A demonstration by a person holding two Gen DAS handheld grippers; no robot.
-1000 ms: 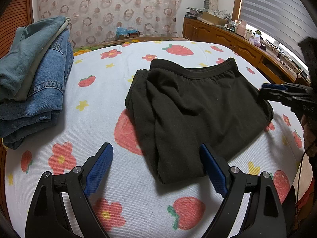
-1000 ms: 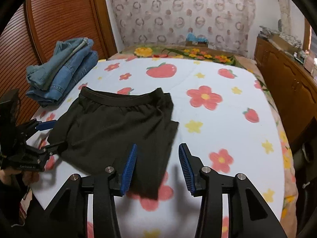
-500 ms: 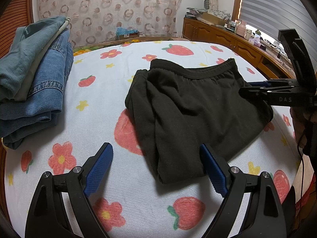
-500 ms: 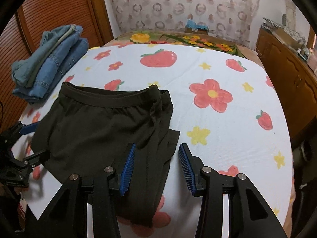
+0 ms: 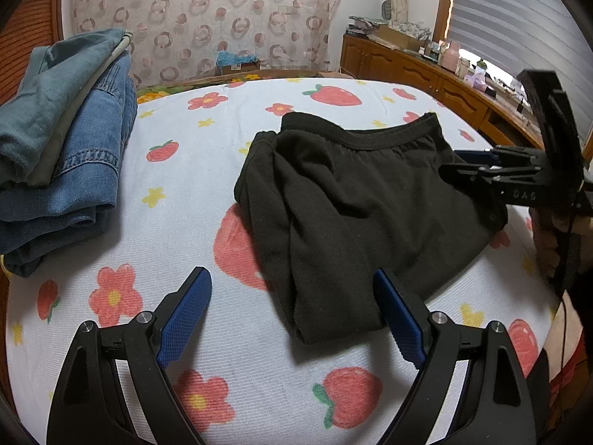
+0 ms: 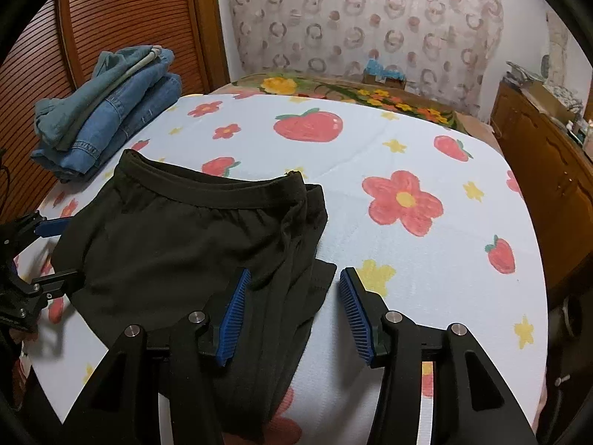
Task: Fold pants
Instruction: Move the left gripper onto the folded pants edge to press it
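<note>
We see folded jeans stack [image 5: 63, 141] far left on the bed [image 5: 185, 200], our left tongs [image 5: 292, 319] spread wide and empty at the black pants [image 5: 355, 200] near edge, right tongs [image 6: 292, 315] spread, straddling the pants' folded leg edge, gripping nothing

You were in a home bedroom — a bed [image 6: 426, 259] covered by a white sheet printed with strawberries and red flowers filled both views. A ring-patterned curtain [image 5: 207, 18] hung behind it, a slatted wooden door [image 6: 122, 26] stood at one side, and a long wooden cabinet [image 5: 415, 70] cluttered with small household items ran under a blinded window [image 5: 519, 33]. Folded jeans [image 5: 63, 141] sat stacked on the bed — domestic laundry, nothing industrial.
</note>
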